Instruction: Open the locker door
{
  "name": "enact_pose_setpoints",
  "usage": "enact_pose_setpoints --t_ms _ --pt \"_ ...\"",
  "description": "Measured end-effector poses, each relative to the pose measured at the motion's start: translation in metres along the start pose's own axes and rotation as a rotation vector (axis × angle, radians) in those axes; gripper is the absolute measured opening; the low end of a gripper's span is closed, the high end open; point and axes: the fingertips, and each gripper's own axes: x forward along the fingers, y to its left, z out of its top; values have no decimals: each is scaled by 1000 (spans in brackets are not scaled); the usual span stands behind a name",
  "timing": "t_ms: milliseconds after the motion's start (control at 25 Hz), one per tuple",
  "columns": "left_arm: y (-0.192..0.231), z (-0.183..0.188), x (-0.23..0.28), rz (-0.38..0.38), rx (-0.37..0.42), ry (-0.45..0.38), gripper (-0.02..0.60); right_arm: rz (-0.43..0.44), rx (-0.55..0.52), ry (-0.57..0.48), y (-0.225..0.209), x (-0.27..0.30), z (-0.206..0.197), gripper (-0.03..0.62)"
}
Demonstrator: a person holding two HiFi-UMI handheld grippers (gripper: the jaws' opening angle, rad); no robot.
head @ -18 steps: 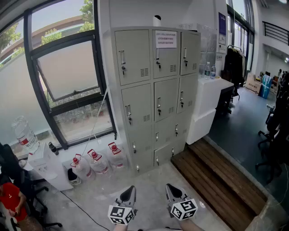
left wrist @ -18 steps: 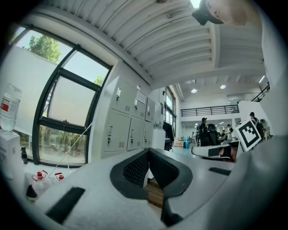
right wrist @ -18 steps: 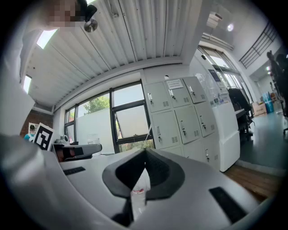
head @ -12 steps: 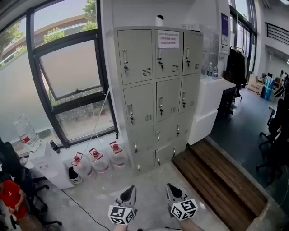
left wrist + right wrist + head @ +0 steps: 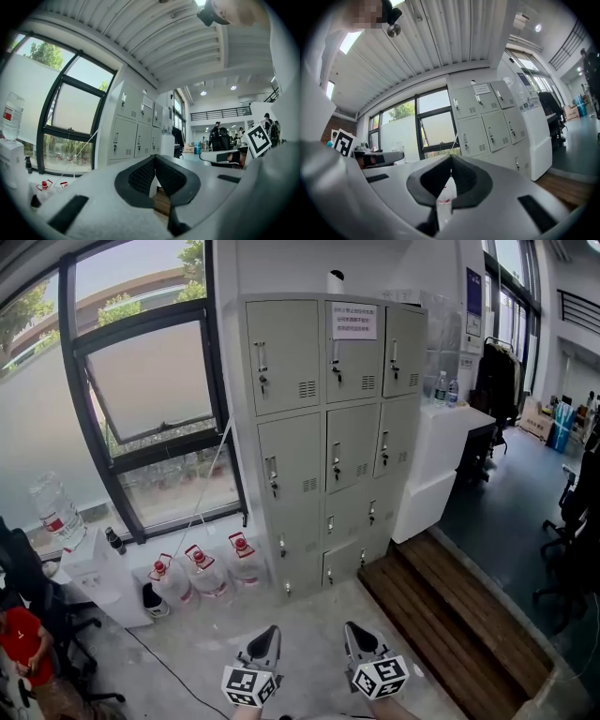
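Note:
A grey bank of lockers (image 5: pixel 328 437) stands against the far wall, three columns wide, every door closed, each with a small handle and lock. A white notice (image 5: pixel 353 321) is stuck on the top middle door. My left gripper (image 5: pixel 270 637) and right gripper (image 5: pixel 353 634) are held low at the bottom of the head view, well short of the lockers, both shut with nothing between the jaws. The lockers (image 5: pixel 138 129) show beyond my left gripper (image 5: pixel 154 158), and the lockers (image 5: pixel 487 122) also show beyond my right gripper (image 5: pixel 450 158).
Large water bottles (image 5: pixel 202 573) sit on the floor left of the lockers under the window (image 5: pixel 141 399). A white cabinet (image 5: pixel 436 460) stands right of them. A wooden step (image 5: pixel 450 615) lies to the right. A person in red (image 5: pixel 23 643) sits at far left.
The head view has shifted slightly, so the lockers sit a little further right and lower in the picture. Both grippers stay low and shut.

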Motion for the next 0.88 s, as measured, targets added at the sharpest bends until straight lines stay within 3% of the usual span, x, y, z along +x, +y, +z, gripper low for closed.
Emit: enact_pose_setpoints --t_ms 480,680,880 --pt "-12 -19 33 98 7 31 8 46 -9 83 -57 11 -19 12" --pt "23 -38 57 121 -3 53 8 66 -41 100 -64 45 -34 12" --pt "78 -45 111 79 -25 51 8 16 -56 90 -83 112 -31 12"
